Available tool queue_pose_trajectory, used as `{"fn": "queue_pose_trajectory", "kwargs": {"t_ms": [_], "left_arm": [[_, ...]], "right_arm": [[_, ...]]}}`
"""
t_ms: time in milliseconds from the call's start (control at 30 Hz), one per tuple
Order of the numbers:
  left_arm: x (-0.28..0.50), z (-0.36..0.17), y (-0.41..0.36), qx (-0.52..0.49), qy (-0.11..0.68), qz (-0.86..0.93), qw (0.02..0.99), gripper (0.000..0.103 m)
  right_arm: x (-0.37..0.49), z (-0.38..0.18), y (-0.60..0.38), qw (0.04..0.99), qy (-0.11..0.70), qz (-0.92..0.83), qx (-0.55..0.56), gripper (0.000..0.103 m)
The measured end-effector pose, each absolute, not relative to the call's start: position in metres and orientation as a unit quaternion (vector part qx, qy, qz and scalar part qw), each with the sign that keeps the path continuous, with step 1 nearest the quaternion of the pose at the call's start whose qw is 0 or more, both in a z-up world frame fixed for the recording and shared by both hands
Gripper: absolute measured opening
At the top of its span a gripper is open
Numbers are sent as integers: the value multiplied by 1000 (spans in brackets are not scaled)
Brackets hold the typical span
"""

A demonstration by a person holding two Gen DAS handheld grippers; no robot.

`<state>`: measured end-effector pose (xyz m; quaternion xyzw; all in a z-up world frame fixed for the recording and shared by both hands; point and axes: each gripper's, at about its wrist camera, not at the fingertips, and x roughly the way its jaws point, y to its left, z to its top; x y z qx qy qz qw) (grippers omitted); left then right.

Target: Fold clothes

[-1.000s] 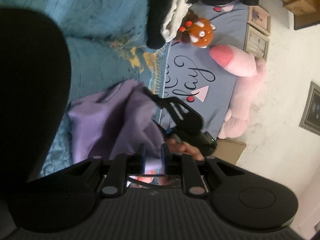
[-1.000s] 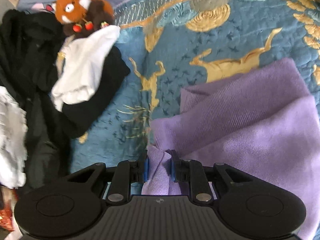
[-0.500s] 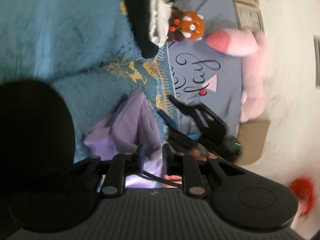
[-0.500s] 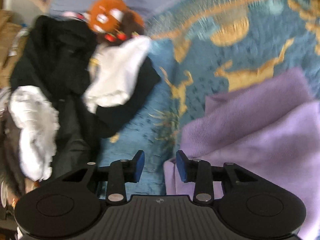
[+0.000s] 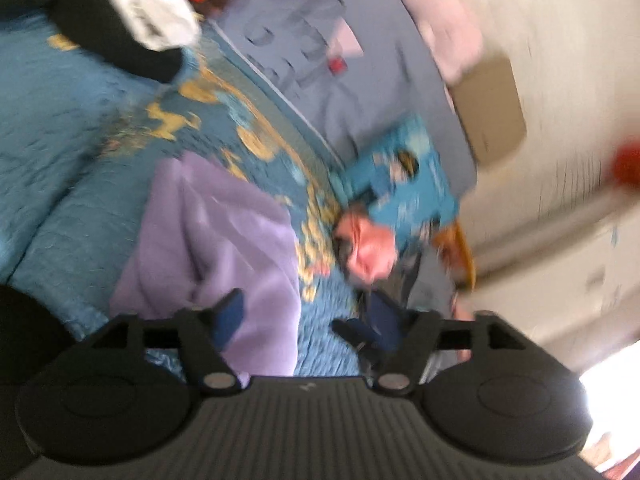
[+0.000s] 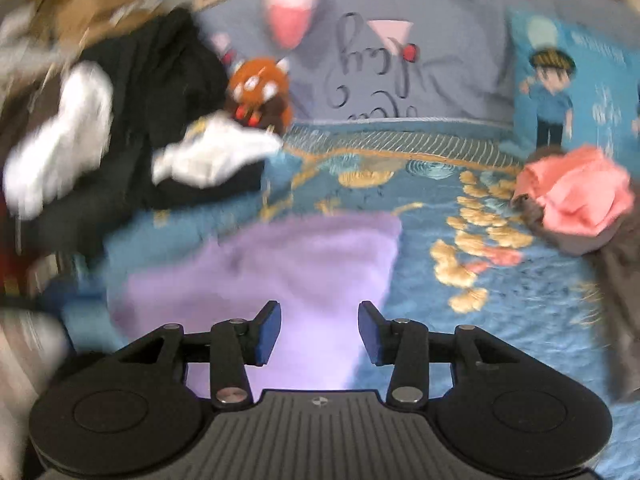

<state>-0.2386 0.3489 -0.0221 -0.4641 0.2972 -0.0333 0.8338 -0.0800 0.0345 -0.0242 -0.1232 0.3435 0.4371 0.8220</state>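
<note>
A folded purple garment [image 6: 288, 264] lies on the blue and gold bedspread [image 6: 500, 300]; it also shows in the left wrist view [image 5: 224, 240]. My right gripper [image 6: 319, 330] is open and empty just above the garment's near edge. My left gripper [image 5: 286, 318] is open and empty, with its left finger over the garment's near edge and its right finger over the bedspread [image 5: 80, 160]. Both views are blurred by motion.
A heap of black and white clothes [image 6: 132, 128] with a red panda plush [image 6: 260, 88] lies at the left. A coral garment [image 6: 576, 200] lies at the right. A grey pillow [image 6: 400, 60] and a blue cartoon cushion [image 6: 568, 88] stand behind.
Both grippers have let go of the purple garment and opened. Both have drawn back from it and swung round, so the garment now lies flat on the bed.
</note>
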Motion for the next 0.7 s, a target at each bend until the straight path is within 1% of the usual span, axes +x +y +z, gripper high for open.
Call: {"fn": "queue_pose_trajectory", "kwargs": {"t_ms": [67, 133, 233, 333, 433, 500, 533, 600, 667, 700], "left_arm": [[-226, -17, 337, -434, 311, -48, 844, 87], [-211, -16, 330, -412, 330, -38, 849, 91], [-191, -23, 324, -379, 365, -3, 851, 91], [-178, -33, 320, -350, 396, 29, 848, 91], [-175, -39, 320, -340, 399, 45, 850, 91], [-174, -43, 320, -331, 401, 57, 852, 91], [-173, -46, 321, -326, 404, 67, 852, 91], [-170, -50, 322, -316, 409, 86, 852, 92], [-169, -53, 325, -304, 412, 106, 852, 93], [-169, -55, 327, -301, 416, 112, 851, 93]], "right_arm": [[-96, -37, 30, 811, 328, 453, -173, 43], [-110, -44, 28, 800, 314, 471, -198, 43], [-122, -51, 32, 801, 290, 474, -224, 51], [-130, -58, 42, 803, 265, 464, -266, 51], [-138, -67, 51, 801, 246, 455, -300, 54], [-145, -76, 58, 802, 233, 441, -329, 54], [-150, -81, 59, 805, 220, 428, -346, 52], [-152, -88, 60, 814, 202, 411, -359, 43], [-147, -86, 53, 820, 211, 415, -332, 31], [-145, -83, 49, 824, 214, 414, -323, 27]]}}
